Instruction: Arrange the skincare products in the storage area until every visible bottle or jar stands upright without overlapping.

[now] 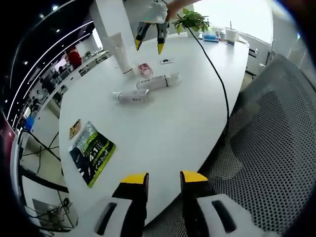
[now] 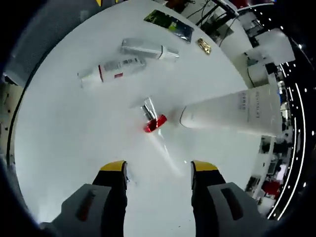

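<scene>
The small red-capped bottle [image 2: 154,118], lying tipped just ahead, is being faced by the wide-open, empty right gripper [image 2: 158,170], the nearer one.

**Both claws open, nothing held**

Left claw [image 1: 164,178] jaws spread apart, yellow tips, empty gap. Right claw [image 2: 158,166] jaws likewise parted, empty, pointing down at the surface from above. In the left gripper view the right claw [image 1: 148,43] hangs tips-down, open, with a hand [image 1: 174,8] gripping it from above.
</scene>
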`<state>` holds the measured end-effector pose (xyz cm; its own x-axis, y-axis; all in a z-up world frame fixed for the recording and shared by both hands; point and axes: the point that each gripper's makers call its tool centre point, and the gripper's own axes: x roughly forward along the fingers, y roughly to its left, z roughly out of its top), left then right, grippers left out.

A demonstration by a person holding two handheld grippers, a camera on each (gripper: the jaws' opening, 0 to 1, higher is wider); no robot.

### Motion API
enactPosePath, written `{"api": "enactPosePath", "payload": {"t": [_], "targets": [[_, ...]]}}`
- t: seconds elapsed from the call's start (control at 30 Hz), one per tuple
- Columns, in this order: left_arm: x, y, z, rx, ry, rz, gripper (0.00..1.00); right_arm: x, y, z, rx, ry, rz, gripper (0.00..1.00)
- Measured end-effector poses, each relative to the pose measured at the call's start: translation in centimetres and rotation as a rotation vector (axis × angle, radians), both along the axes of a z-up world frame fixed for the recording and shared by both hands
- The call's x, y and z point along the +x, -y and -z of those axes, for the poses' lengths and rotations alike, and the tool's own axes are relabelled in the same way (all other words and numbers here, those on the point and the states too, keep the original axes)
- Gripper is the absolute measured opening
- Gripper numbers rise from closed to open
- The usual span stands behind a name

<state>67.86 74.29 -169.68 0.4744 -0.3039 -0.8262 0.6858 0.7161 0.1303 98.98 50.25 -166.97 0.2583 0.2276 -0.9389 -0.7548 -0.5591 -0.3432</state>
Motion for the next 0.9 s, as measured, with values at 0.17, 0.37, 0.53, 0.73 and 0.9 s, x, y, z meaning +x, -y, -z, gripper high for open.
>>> {"api": "enactPosePath", "payload": {"t": [0.17,0.37,0.53,0.73,0.9], "targets": [[-0.2,0.0,0.1,0.007,-0.003,0.009,0.25,0.5,-0.2,1.6,-0.094,0.011,-0.141,0.38],[-0.2,-0.2,0.2,0.012,-0.005,0.007,0.25,1.7,-0.7,3.5,-0.15,0.057,-0.237,0.38],[-0.1,-0.4,0.2,0.017,-0.007,0.004,0.25,1.2,-1.3,4.1,-0.191,0.071,-0.313,0.34],[0.0,-0.6,0.3,0.024,-0.01,0.0,0.25,0.9,-2.1,4.2,-0.207,0.069,-0.328,0.33],[0.0,-0.7,0.3,0.027,-0.015,-0.001,0.25,1.0,-2.2,3.9,-0.198,0.066,-0.329,0.26]]}}
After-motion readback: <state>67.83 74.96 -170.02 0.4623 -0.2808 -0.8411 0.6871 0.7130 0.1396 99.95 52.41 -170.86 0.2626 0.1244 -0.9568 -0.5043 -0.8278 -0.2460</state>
